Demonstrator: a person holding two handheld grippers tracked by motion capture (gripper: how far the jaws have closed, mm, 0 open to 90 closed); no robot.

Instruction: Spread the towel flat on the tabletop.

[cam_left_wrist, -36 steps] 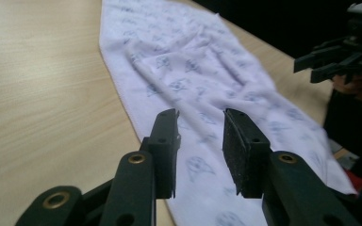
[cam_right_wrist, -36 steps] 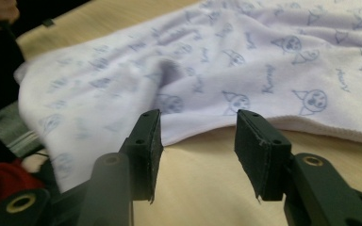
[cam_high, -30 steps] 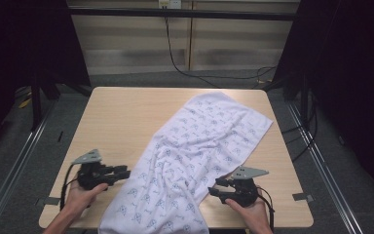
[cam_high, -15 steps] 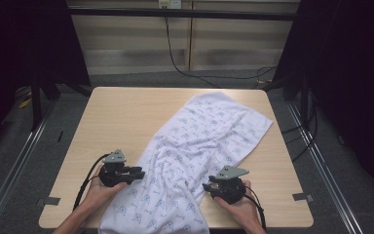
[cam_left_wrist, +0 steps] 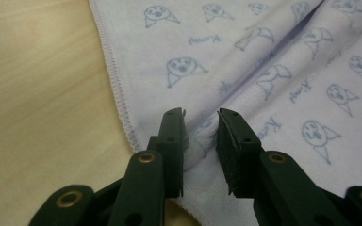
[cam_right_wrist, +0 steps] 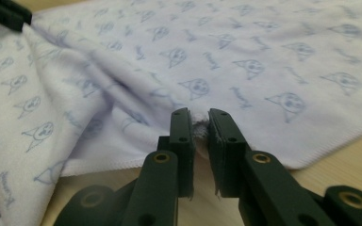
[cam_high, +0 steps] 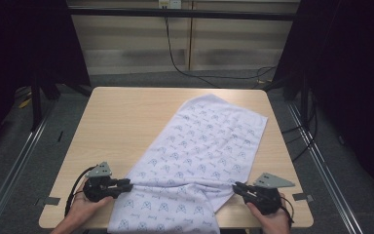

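Note:
A white towel [cam_high: 209, 141] printed with small blue cat faces lies diagonally across the wooden table [cam_high: 126, 117]. My left gripper [cam_high: 128, 184] sits at the towel's near left edge, and its jaws have been closing; in the left gripper view [cam_left_wrist: 201, 115] they are shut on a raised fold of the towel [cam_left_wrist: 273, 61]. My right gripper [cam_high: 236, 185] is at the near right edge. Its jaws have just been closing, and in the right gripper view [cam_right_wrist: 201, 115] they pinch the towel's hem [cam_right_wrist: 217, 56]. A taut ridge of cloth runs between the two grippers. The left gripper [cam_right_wrist: 7, 14] also shows far off.
Bare tabletop [cam_high: 117, 131] lies left of the towel, and a narrow strip [cam_high: 277, 161] lies right of it. The towel's near end hangs over the front edge [cam_high: 165, 226]. Black cables [cam_high: 185, 63] trail on the floor behind the table.
The left gripper came in to the towel's left edge. The right gripper closed on the right edge and moved right, drawing the cloth out so a ridge formed between the two.

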